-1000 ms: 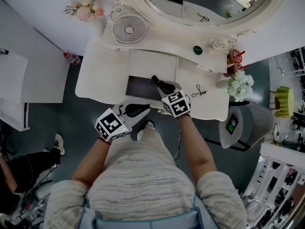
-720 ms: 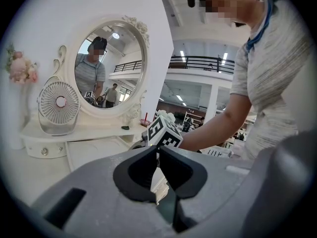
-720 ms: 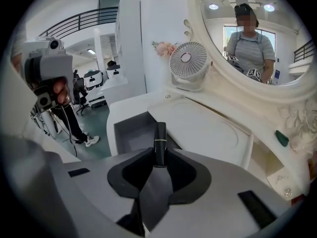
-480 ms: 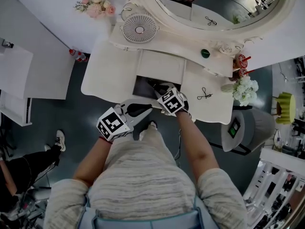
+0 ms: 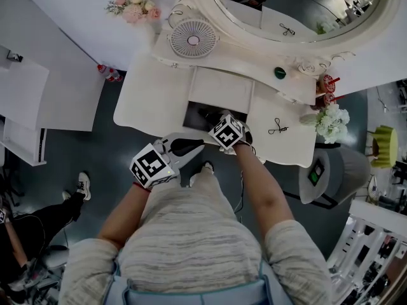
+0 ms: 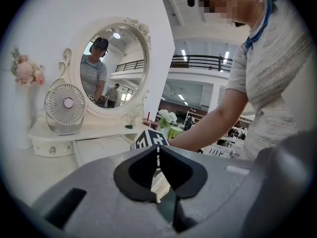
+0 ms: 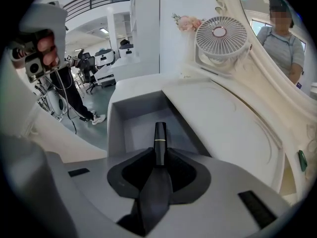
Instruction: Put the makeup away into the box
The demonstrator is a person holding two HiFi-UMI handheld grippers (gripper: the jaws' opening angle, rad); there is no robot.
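Fingers [image 7: 151, 192] of right gripper [image 7: 158, 162] clamped on slim black makeup tube [image 7: 159, 133], tilted steeply down over open drawer [image 7: 136, 133] for a clean drop-in; tube not yet released. Left gripper [image 6: 157, 155] pressed together, empty, parked near torso [image 5: 191, 234], out of the way.

I count one black makeup tube [image 7: 159, 143], one open drawer [image 7: 141, 128], one fan [image 5: 193, 40], one mirror [image 5: 286, 5], one small green thing [image 5: 280, 73], one scissor-shaped tool [image 5: 278, 130] near the right edge of the dressing table [image 5: 149, 94], two flower bunches [image 5: 135, 8] [image 5: 332, 121].
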